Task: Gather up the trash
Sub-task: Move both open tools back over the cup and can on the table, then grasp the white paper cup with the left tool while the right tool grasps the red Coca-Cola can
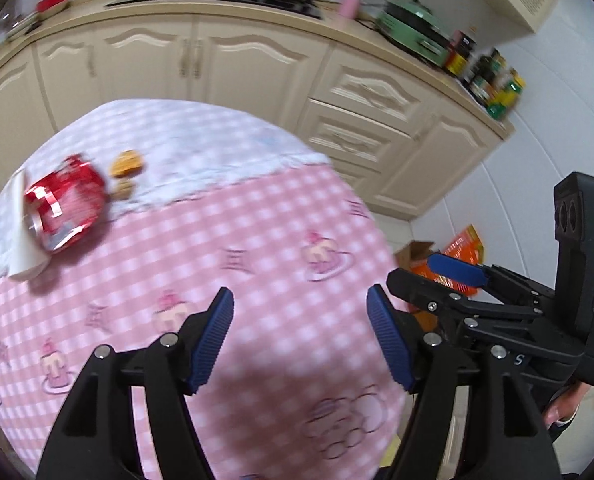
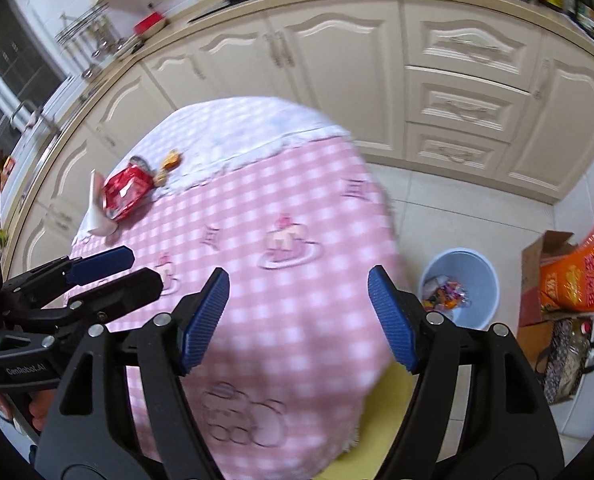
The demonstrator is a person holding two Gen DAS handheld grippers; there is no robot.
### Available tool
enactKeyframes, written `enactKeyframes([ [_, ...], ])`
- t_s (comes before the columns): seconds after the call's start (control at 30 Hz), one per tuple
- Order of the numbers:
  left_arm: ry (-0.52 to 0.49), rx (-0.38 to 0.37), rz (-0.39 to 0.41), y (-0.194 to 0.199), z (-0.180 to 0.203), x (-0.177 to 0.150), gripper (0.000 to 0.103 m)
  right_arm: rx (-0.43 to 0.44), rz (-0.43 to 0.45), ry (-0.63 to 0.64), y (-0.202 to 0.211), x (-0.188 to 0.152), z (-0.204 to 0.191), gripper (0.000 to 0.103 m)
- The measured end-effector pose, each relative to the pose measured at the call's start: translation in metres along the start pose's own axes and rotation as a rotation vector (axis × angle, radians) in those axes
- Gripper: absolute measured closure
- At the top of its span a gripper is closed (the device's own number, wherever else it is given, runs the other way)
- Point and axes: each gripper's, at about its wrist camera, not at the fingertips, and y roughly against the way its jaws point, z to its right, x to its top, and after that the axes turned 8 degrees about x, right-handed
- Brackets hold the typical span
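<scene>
I have two black grippers with blue ribbed pads, one in each hand. My left gripper (image 1: 300,342) is spread wide and holds nothing. My right gripper (image 2: 299,318) is spread wide too, with nothing between its pads. Both hang over the near side of the round table with the pink checked cloth (image 2: 297,184).

The trash is at the far side of the table: a shiny red crinkly snack wrapper (image 1: 67,206), a white paper piece (image 1: 19,232) touching it, and small orange-brown food bits (image 1: 126,164) just beside it.

The pale blue plastic bin (image 2: 483,280) stands on the floor by the table, on my right, with some wrappers in it already.

I think the next job is to reach for the red wrapper. I should go slowly, keep the pads wide until they sit on both sides of it, then squeeze gently so it does not slide away. The little bits may crumble.
</scene>
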Motion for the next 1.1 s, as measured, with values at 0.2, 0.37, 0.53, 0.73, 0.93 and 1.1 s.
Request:
enactKeyframes([
  [0.2,0.094,0.006,0.017,0.006,-0.058,-0.002,0.035,0.036,-0.049,0.049,-0.034,0.013,-0.041,0.031],
  [0.37,0.154,0.001,0.041,0.011,-0.098,-0.004,0.035,0.068,-0.078,0.068,-0.059,0.025,-0.07,0.031],
  [0.53,0.22,0.001,0.06,0.015,-0.141,-0.004,0.035,0.135,-0.12,0.053,-0.092,0.042,-0.095,0.032],
  [0.73,0.297,0.003,0.088,0.022,-0.187,-0.003,0.034,0.232,-0.181,0.013,-0.132,0.061,-0.122,0.032],
  [0.93,0.36,0.003,0.092,0.02,-0.22,0.002,0.028,0.282,-0.239,-0.038,-0.171,0.077,-0.14,0.033],
  [1.1,0.363,0.012,0.086,0.01,-0.227,0.009,0.025,0.278,-0.272,-0.088,-0.199,0.085,-0.145,0.05],
])
